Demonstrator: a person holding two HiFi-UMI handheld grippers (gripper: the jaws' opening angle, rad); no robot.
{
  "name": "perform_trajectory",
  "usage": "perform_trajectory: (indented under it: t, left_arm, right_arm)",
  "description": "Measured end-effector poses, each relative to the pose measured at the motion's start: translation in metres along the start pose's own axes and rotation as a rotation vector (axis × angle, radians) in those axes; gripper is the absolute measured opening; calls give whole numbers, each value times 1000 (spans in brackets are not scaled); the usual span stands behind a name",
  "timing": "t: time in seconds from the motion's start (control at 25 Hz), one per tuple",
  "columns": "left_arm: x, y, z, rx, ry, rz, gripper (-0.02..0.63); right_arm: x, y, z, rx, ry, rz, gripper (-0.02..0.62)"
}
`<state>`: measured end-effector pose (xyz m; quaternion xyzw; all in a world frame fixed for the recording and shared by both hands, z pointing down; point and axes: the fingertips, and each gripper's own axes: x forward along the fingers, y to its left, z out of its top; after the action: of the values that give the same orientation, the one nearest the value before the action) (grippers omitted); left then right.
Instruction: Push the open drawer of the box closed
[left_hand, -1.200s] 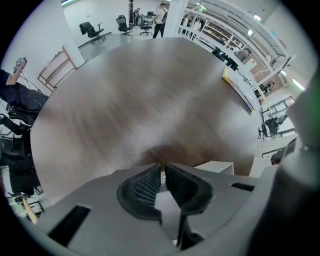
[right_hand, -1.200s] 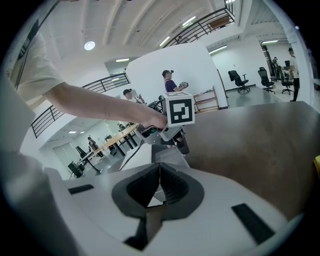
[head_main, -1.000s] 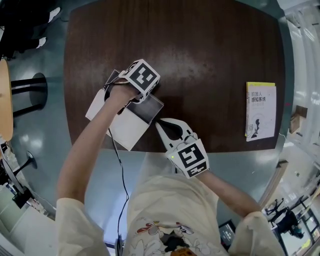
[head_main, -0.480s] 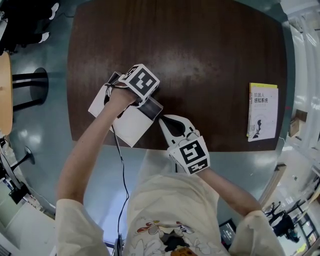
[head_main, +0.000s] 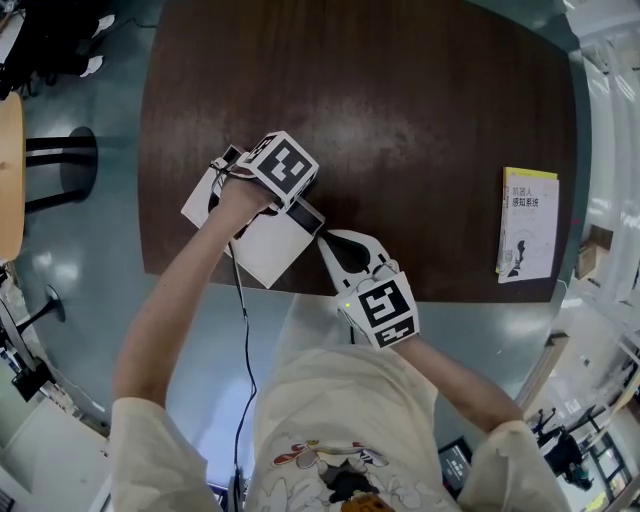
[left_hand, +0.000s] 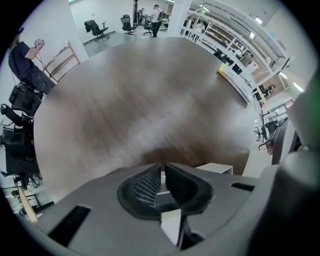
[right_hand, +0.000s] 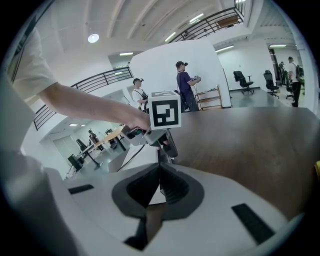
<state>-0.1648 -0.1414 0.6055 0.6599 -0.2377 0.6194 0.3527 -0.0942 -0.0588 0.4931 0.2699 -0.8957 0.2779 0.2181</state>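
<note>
The white box (head_main: 240, 235) lies near the table's front left edge. Its drawer (head_main: 306, 215) shows only as a thin dark strip at the box's right side. My left gripper (head_main: 298, 192) rests on the box by that strip, its tips hidden under its marker cube. In the left gripper view its jaws (left_hand: 163, 167) stand shut, with only a hairline gap and the box's white top below. My right gripper (head_main: 322, 240) is shut, with its tips at the drawer's front corner. The right gripper view shows the left gripper (right_hand: 165, 132) and the box (right_hand: 142, 157) just ahead of its jaws (right_hand: 159, 165).
A yellow and white book (head_main: 528, 225) lies at the table's right edge, seen too in the left gripper view as the book (left_hand: 235, 82). The dark wooden table (head_main: 400, 110) stretches away beyond the box. A stool base (head_main: 60, 165) stands on the floor at the left.
The drawer has slid into the box, from a wide open tray to a thin strip. Both grippers have stayed beside it, jaws unchanged.
</note>
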Motion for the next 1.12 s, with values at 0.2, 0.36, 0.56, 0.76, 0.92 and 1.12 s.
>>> perform_trajectory:
  t: [0.2, 0.36, 0.56, 0.76, 0.92, 1.12]
  left_arm:
    - [1, -6, -7, 2, -25, -33, 34]
    - [0, -2, -24, 15, 15, 21, 31]
    - [0, -6, -27, 24, 16, 23, 25]
    - [-4, -4, -39, 5, 46, 33, 6]
    - [-4, -6, -33, -1, -3, -3, 6]
    - [-10, 2, -40, -25, -6, 51, 6]
  right_arm:
    - [1, 6, -2, -1, 1, 3, 7]
    - [2, 10, -4, 0, 2, 3, 7]
    - [0, 14, -9, -1, 1, 2, 8]
    - [-3, 19, -12, -2, 0, 0, 8]
    - [-5, 24, -14, -1, -4, 1, 7]
    - [-10, 30, -15, -3, -7, -4, 8]
